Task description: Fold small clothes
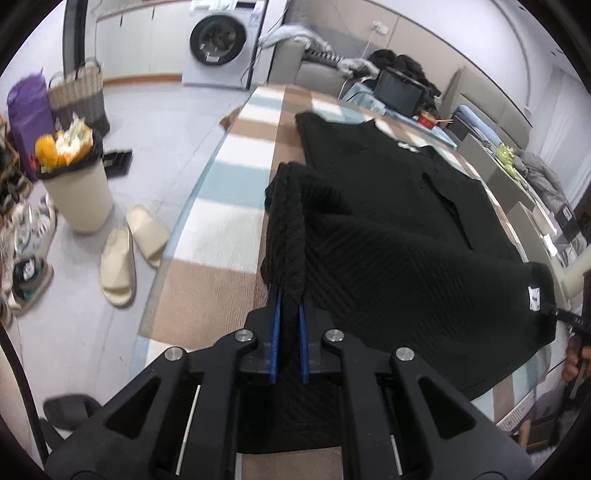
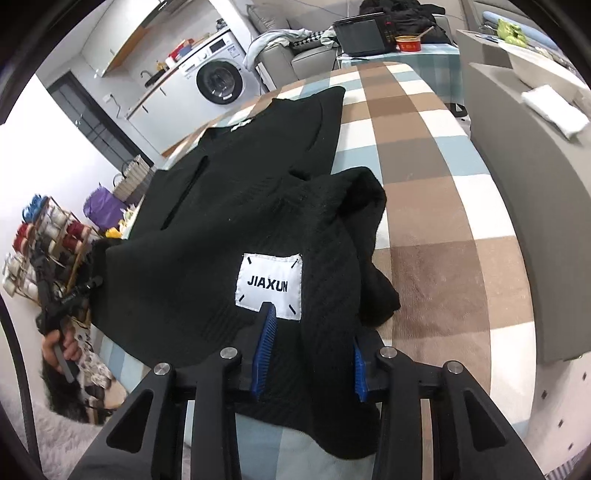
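A black knit garment (image 1: 388, 229) lies on a table under a checked brown, blue and white cloth (image 1: 229, 206). My left gripper (image 1: 289, 295) is shut on a bunched corner of the garment and holds it raised off the cloth. In the right wrist view the garment (image 2: 236, 206) shows a white JIAXUN label (image 2: 269, 284). My right gripper (image 2: 314, 332) has its jaws apart, with garment fabric draped between and over the blue fingers (image 2: 264, 343). A fold of fabric (image 2: 369, 229) is heaped to the right. The left gripper also shows at the garment's left edge in the right wrist view (image 2: 79, 291).
A full waste bin (image 1: 77, 177), slippers (image 1: 133, 251) and shoes sit on the floor left of the table. A washing machine (image 1: 221, 40) stands at the back. A grey sofa (image 2: 524, 206) runs along the table's right side. A dark screen (image 2: 364, 35) and red bowl (image 2: 408, 42) sit beyond the far end.
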Action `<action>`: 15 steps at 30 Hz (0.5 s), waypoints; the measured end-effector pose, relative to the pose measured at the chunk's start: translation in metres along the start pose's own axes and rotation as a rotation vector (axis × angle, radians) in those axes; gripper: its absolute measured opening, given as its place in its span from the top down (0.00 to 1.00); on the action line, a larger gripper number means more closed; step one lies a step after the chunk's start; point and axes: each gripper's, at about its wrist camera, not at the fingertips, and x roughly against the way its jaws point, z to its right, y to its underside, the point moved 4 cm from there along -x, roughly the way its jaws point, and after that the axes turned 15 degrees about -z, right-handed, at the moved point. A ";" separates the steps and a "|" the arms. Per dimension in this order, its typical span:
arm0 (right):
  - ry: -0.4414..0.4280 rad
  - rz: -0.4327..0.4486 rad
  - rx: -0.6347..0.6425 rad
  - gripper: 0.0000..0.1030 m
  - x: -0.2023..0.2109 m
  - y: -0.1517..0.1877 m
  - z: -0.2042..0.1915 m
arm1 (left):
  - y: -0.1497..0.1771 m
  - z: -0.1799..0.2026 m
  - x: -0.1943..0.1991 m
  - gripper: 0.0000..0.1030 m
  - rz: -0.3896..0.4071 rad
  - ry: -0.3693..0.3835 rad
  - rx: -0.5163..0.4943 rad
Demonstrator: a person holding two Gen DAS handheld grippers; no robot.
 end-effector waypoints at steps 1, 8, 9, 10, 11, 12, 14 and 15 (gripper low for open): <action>0.030 -0.005 0.022 0.74 0.001 0.001 -0.004 | 0.000 0.000 0.003 0.97 0.010 0.001 -0.005; 0.097 0.090 0.060 0.94 0.029 -0.006 -0.014 | -0.009 -0.006 0.028 0.98 0.077 0.053 0.029; 0.101 0.135 0.043 0.94 0.038 -0.010 -0.014 | -0.011 -0.006 0.031 0.98 0.087 0.062 0.034; 0.095 0.174 0.034 0.94 0.045 -0.013 -0.014 | -0.014 -0.007 0.035 0.98 0.100 0.069 0.037; 0.089 0.208 0.023 0.94 0.051 -0.017 -0.015 | -0.021 -0.007 0.039 0.98 0.117 0.074 0.040; 0.083 0.246 0.008 0.94 0.057 -0.023 -0.015 | -0.025 -0.007 0.042 0.98 0.130 0.077 0.040; 0.066 0.301 -0.017 0.94 0.064 -0.036 -0.014 | -0.039 -0.006 0.047 0.98 0.160 0.085 0.045; 0.061 0.323 -0.033 0.94 0.066 -0.043 -0.013 | -0.049 -0.005 0.048 0.98 0.174 0.088 0.044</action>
